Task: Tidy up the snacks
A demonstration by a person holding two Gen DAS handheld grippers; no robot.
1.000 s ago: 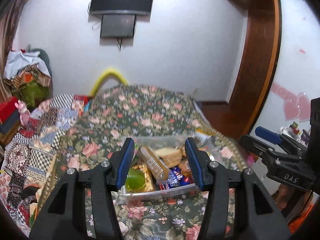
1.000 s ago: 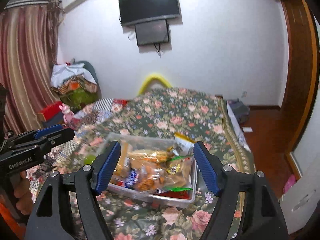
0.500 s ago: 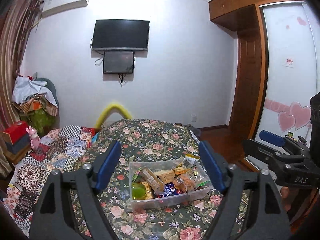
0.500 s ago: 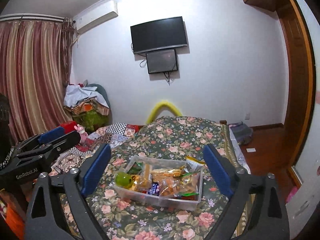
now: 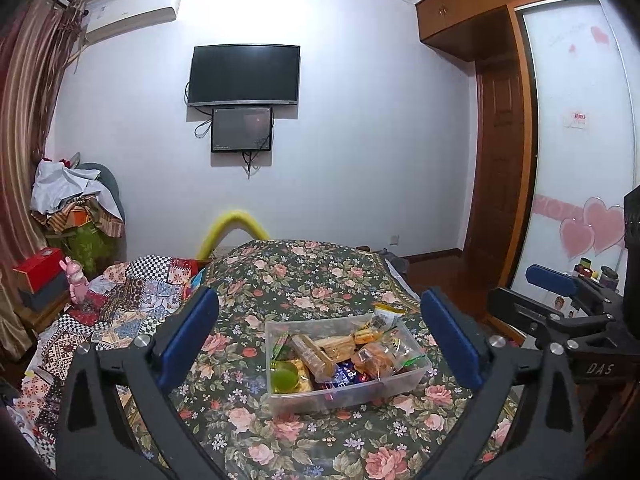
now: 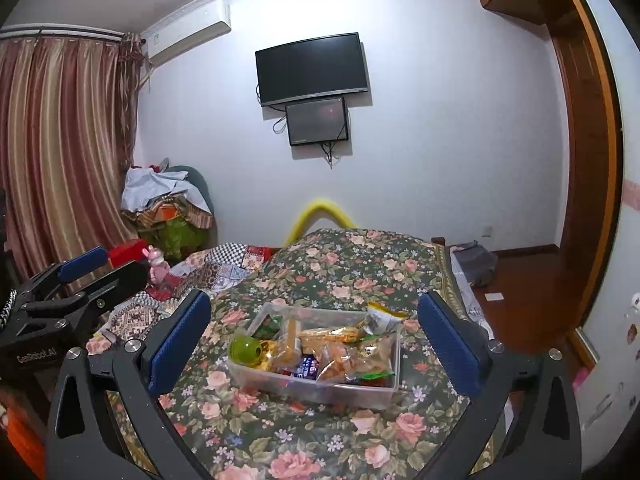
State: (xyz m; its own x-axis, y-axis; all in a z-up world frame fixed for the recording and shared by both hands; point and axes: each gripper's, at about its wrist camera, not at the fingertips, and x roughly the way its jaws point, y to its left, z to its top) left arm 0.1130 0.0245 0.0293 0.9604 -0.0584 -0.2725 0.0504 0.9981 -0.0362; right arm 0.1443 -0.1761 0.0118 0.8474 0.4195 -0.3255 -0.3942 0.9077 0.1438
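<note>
A clear bin [image 5: 404, 382] on the bed [image 5: 304, 272] holds packaged snacks [image 5: 320, 354].

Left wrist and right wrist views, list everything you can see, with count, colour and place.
Snack bin: one, clear plastic, on the bedspread, full of packets.
Green ball: one, in the bin's left end.
Bedspread: one, dark floral.
Patchwork quilt: one, left of the bedspread.
Televisions: two, black, on the wall.
Curtain: one, striped red, left.
Left gripper: open, opening, empty.
Right gripper: open, opening, empty.
</note>
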